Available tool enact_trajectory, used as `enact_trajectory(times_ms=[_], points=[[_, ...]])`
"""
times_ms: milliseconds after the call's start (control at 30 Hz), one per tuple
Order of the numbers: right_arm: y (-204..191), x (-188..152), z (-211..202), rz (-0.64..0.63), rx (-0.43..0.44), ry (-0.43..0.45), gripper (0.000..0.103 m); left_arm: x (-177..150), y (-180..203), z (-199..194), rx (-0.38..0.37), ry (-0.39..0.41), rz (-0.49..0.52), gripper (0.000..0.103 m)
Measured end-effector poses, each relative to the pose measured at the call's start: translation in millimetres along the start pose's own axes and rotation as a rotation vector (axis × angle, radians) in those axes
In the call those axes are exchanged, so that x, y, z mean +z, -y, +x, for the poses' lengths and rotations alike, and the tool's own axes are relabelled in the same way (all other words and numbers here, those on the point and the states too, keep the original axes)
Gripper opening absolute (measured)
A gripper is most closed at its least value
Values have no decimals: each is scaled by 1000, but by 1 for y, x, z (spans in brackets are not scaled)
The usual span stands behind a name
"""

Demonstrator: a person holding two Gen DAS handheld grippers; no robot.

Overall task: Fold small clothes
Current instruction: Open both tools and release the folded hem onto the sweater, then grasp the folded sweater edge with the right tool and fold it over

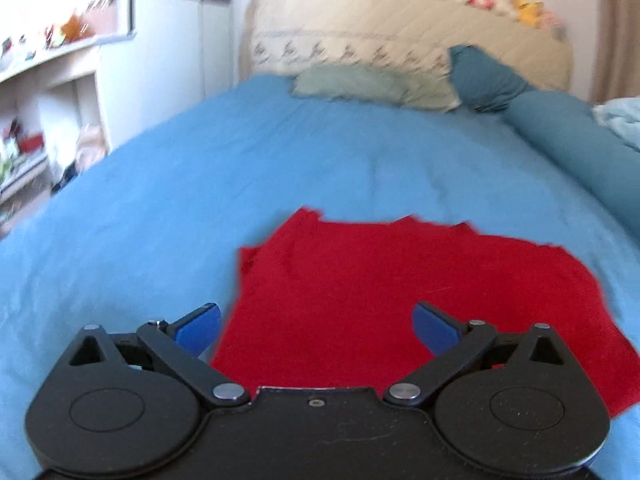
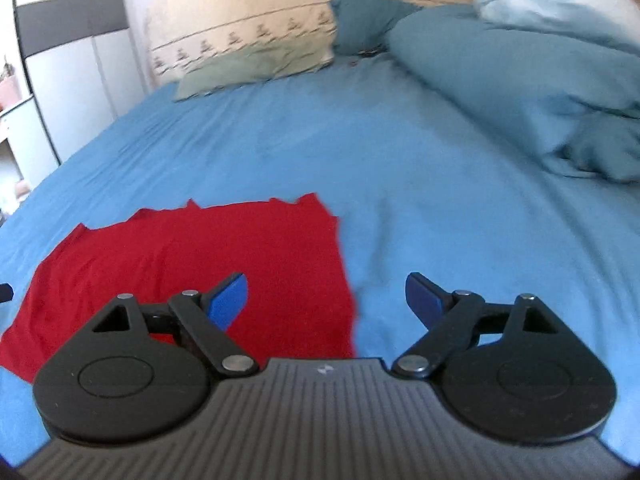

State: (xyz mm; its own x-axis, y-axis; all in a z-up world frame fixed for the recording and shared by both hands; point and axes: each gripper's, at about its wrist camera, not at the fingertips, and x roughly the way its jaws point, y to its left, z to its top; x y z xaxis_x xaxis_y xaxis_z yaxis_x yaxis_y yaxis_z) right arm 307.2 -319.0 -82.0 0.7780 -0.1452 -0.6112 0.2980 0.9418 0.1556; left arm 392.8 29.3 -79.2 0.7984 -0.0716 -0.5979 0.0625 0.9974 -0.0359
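Observation:
A red garment (image 1: 380, 292) lies folded flat on the blue bed sheet (image 1: 240, 160). In the left wrist view my left gripper (image 1: 316, 326) is open and empty, hovering over the garment's near left edge. The garment also shows in the right wrist view (image 2: 200, 260), at lower left. My right gripper (image 2: 326, 300) is open and empty, straddling the garment's right edge, its left finger (image 2: 228, 300) over the red cloth and its right finger (image 2: 424, 300) over the sheet.
Pillows (image 1: 360, 84) and a teal bolster (image 1: 560, 136) lie at the head of the bed by a cream headboard (image 1: 400, 28). A bunched teal duvet (image 2: 540, 80) fills the right side. White shelves (image 1: 40, 100) stand to the left of the bed.

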Motion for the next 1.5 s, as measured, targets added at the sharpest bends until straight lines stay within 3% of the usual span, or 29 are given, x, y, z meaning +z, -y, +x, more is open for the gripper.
enact_trajectory(times_ms=[133,267,467,567,633,800,900,967,1100,1200,1300,1400,1500], points=[[5,-35,-19,79,-32,-45,102,-15,35,0,-97,-9,18,103],[3,-66,-10,117,-7,-74,102,-23,59,12,-128,-46,80,103],[15,-63,32,162,69,-135,99,-30,65,30,-138,-67,107,103],[19,-55,51,190,125,-113,96,-26,63,47,-141,-80,80,103],[20,-49,61,198,180,-123,83,-24,60,51,-145,-88,71,103],[22,-31,87,159,240,-178,71,-29,57,59,-139,-136,86,103],[20,-26,90,125,242,-207,43,-33,56,68,-131,-172,87,103],[16,-22,86,116,236,-219,32,-37,58,75,-117,-202,107,103],[2,-6,77,167,221,-222,27,-43,68,80,-74,-206,175,103],[-24,22,63,187,263,-196,26,-37,61,75,-96,-212,140,103],[-75,53,47,129,340,-172,26,-26,39,61,-108,-194,77,103],[-150,70,41,33,441,-173,25,-15,8,45,-64,-172,54,103],[-238,58,54,-108,515,-209,25,-16,-32,30,6,-149,53,103]])
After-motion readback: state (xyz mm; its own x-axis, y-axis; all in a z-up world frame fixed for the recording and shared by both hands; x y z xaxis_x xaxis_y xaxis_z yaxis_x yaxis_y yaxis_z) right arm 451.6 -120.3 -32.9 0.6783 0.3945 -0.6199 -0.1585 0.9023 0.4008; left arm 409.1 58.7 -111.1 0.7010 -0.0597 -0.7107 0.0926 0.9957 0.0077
